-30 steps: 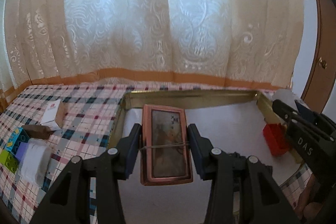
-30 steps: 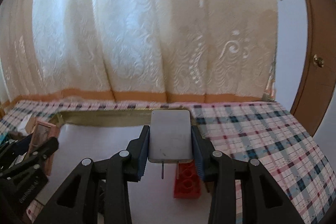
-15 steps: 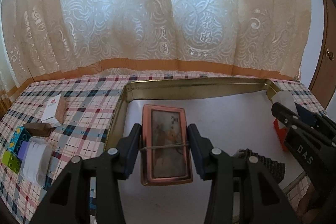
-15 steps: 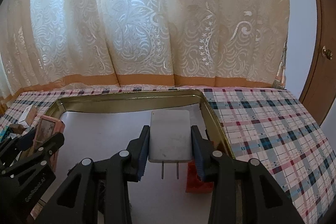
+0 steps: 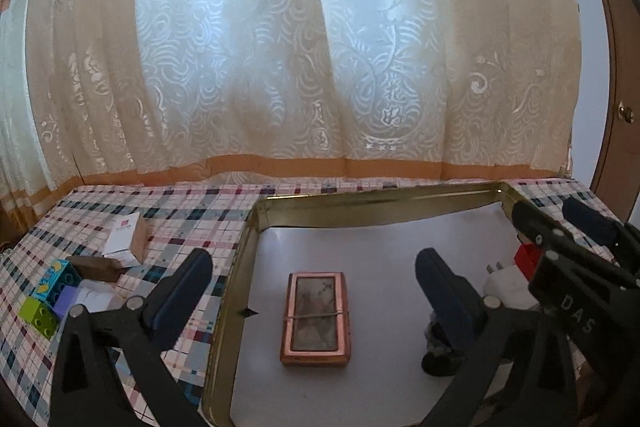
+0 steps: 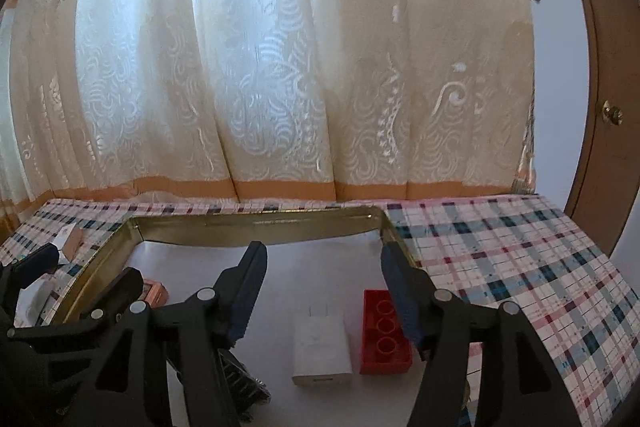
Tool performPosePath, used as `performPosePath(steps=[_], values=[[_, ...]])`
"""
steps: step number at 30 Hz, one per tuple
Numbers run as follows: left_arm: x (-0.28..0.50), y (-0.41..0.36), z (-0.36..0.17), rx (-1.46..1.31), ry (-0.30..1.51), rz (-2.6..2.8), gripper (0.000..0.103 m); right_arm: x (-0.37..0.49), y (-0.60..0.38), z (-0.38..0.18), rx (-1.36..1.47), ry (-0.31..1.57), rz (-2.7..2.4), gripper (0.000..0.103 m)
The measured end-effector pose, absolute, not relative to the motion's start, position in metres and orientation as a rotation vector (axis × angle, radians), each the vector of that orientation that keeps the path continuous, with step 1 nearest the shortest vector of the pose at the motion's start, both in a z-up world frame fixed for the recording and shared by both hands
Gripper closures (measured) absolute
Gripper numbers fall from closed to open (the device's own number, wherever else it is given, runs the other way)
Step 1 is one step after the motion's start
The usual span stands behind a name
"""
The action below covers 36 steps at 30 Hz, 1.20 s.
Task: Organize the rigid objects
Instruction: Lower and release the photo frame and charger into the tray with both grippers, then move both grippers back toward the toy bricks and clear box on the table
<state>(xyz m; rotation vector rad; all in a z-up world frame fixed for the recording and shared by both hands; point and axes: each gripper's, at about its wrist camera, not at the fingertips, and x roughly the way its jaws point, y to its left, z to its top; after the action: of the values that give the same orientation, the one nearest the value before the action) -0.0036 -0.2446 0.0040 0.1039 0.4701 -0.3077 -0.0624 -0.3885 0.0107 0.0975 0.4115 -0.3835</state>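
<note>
Copper-framed box (image 5: 316, 317) and white charger (image 6: 321, 347) lie in tray (image 5: 360, 205), both grippers' fingers released.

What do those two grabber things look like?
Both are black plastic. The left gripper and right gripper each have two long arms shaped like open triangles, with small silver bolts at the joints and dark blue ribbed pads on the fingertips. One side shows white letters, "DAS". No cables or sleeves show.
</note>
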Motion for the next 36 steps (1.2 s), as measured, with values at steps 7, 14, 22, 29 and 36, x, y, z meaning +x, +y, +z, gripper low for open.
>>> performPosePath(steps=[7, 14, 22, 29, 36], values=[[-0.005, -0.240, 0.004, 0.084, 0.464, -0.304, 0.000, -0.069, -0.387, 0.015, 0.095, 0.365, -0.419, 0.041], [-0.011, -0.232, 0.008, 0.079, 0.424, -0.285, 0.000, -0.088, -0.390, 0.023, 0.130, 0.266, -0.457, 0.041], [-0.013, -0.225, 0.009, 0.092, 0.394, -0.248, 0.000, -0.099, -0.386, 0.027, 0.124, 0.189, -0.469, 0.041], [-0.019, -0.222, 0.012, 0.106, 0.357, -0.239, 0.000, -0.103, -0.378, 0.027, 0.098, 0.174, -0.464, 0.041], [-0.023, -0.211, 0.012, 0.097, 0.352, -0.225, 0.000, -0.105, -0.376, 0.027, 0.099, 0.168, -0.475, 0.041]])
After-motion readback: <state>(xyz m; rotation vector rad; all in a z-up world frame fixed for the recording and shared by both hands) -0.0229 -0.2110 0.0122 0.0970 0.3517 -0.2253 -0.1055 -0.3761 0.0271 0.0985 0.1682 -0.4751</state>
